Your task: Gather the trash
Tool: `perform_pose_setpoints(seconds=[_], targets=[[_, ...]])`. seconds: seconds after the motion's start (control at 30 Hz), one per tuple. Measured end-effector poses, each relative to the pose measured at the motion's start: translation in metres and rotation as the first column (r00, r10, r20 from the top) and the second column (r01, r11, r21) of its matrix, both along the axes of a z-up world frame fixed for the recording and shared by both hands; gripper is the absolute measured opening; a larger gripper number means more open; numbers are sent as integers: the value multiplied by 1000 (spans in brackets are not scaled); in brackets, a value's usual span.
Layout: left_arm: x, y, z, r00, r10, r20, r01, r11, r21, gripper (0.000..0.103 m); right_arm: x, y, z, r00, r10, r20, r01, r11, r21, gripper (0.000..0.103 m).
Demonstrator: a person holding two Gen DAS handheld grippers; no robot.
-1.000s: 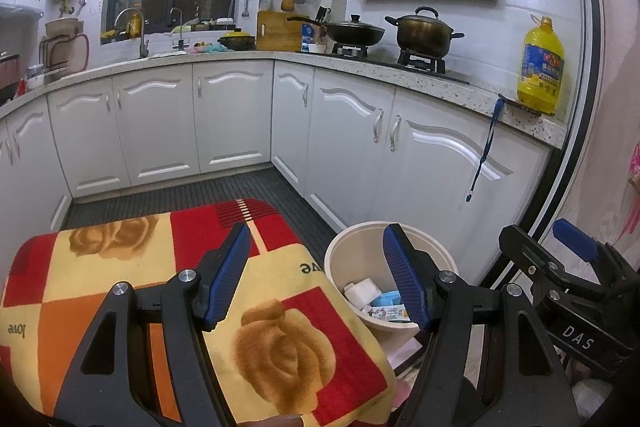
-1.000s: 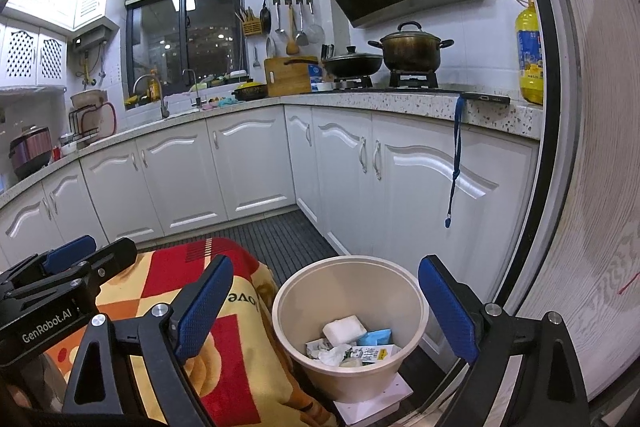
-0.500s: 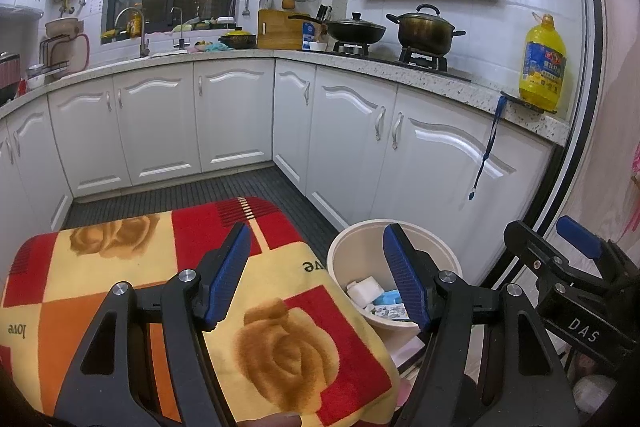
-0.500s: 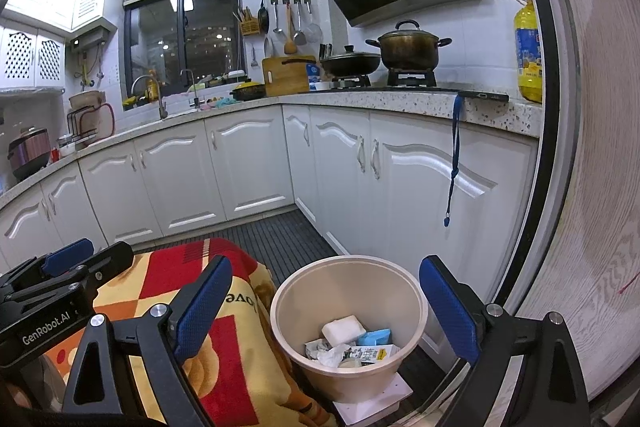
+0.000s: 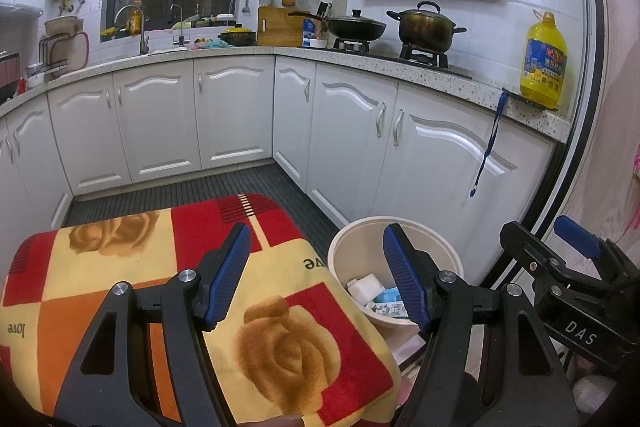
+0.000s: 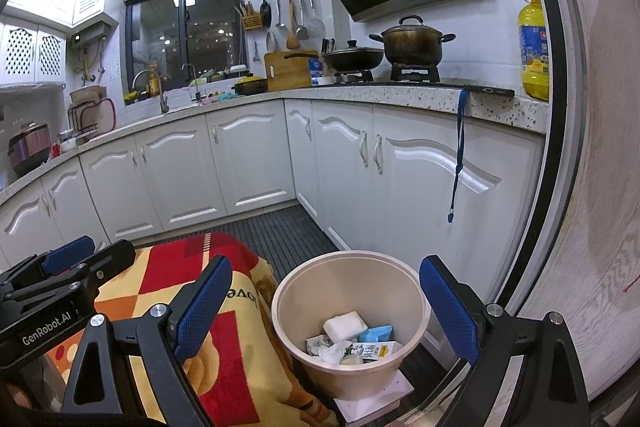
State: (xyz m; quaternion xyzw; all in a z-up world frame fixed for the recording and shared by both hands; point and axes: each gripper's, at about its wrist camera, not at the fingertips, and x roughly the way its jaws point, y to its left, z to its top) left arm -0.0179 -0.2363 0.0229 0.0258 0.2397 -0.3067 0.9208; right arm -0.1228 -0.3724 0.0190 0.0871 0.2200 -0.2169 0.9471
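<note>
A beige round trash bin stands on the floor beside a table covered with a red, orange and yellow rose-pattern cloth. In the bin lie a white block, a blue packet, a printed carton and crumpled paper. The bin also shows in the left wrist view. My left gripper is open and empty above the cloth's right edge. My right gripper is open and empty, its jaws straddling the bin from above.
White kitchen cabinets wrap around the back and right under a speckled counter. Pots sit on the stove; a yellow oil bottle stands at the counter's end. A wood-grain door is close on the right. Dark ribbed flooring.
Almost nothing has changed: both views drift very slightly. Both grippers stay open and empty.
</note>
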Motion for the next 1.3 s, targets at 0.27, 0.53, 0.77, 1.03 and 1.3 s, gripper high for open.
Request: perform_pose_setpoints(seconds=[0.27,0.53,0.77,1.03,1.3], targets=[[0,-1,-2,1000,-5,-3,5,1000,6,68,0,0,0,1000,1,-3,-1,1000,2,93],[-2,-3,-3,1000,-12,-1,12,1000,14,68,1,-1,-1,1000,2,-2,-2,1000,0,93],[-2,-3,-3,1000,-12,-2,12,1000,15,68,2,1,0,1000,5,-7,-5,1000,4,93],[-1,-4,-3,1000,-16,-4,16,1000,19,68,5,-1,-1,1000,13,-11,-13,1000,3,94],[-1,-3,-3,1000,-16,-5,16,1000,21,68,5,-1,-1,1000,13,-12,-13,1000,3,94]])
